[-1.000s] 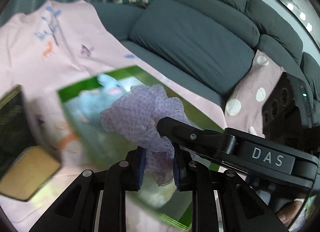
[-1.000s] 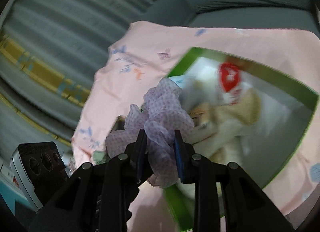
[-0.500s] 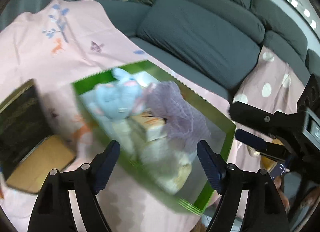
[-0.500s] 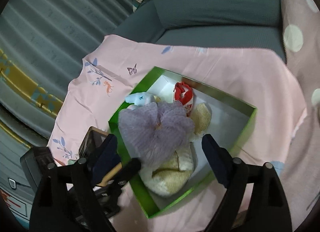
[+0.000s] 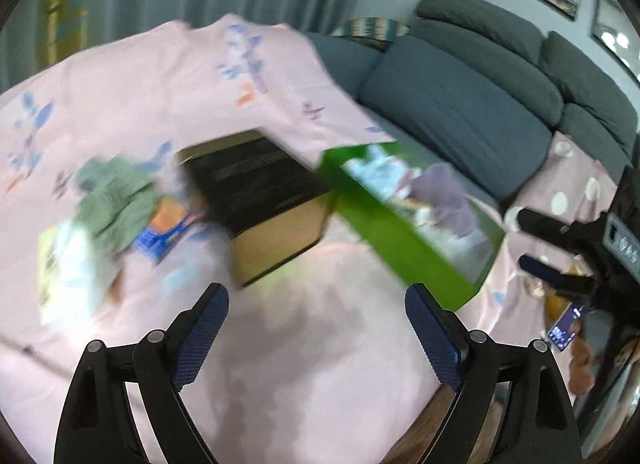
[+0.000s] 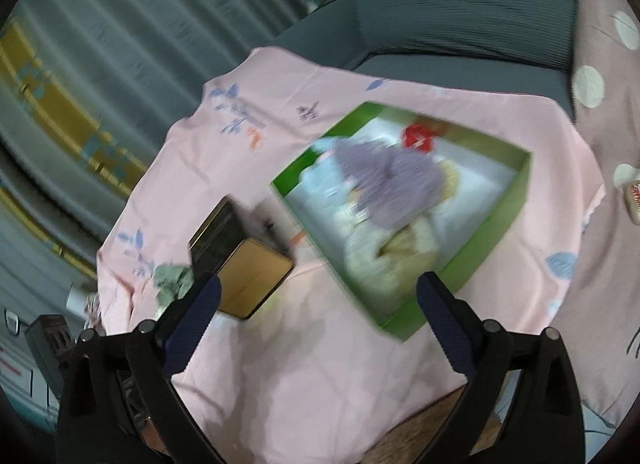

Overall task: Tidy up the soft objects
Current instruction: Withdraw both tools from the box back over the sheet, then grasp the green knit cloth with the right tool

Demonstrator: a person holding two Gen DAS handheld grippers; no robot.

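Note:
The purple dotted fabric piece (image 6: 390,180) lies in the green box (image 6: 500,220) on top of a light blue plush, a red item (image 6: 418,138) and cream soft things; it also shows in the left wrist view (image 5: 444,192), inside the box (image 5: 404,252). My left gripper (image 5: 316,332) is open and empty above the pink cloth, near its front. My right gripper (image 6: 318,324) is open and empty, in front of the box. A green knitted cloth (image 5: 114,200) lies at the left of the table.
A black and gold tin (image 5: 260,200) stands left of the green box, also in the right wrist view (image 6: 240,260). A blue-orange packet (image 5: 168,232) and a white packet (image 5: 68,268) lie by the green cloth. A grey sofa (image 5: 460,112) is behind.
Both grippers let go of the purple fabric, which now lies in the green box, and opened wide. Both have pulled back from the box; the left view has swung to the left.

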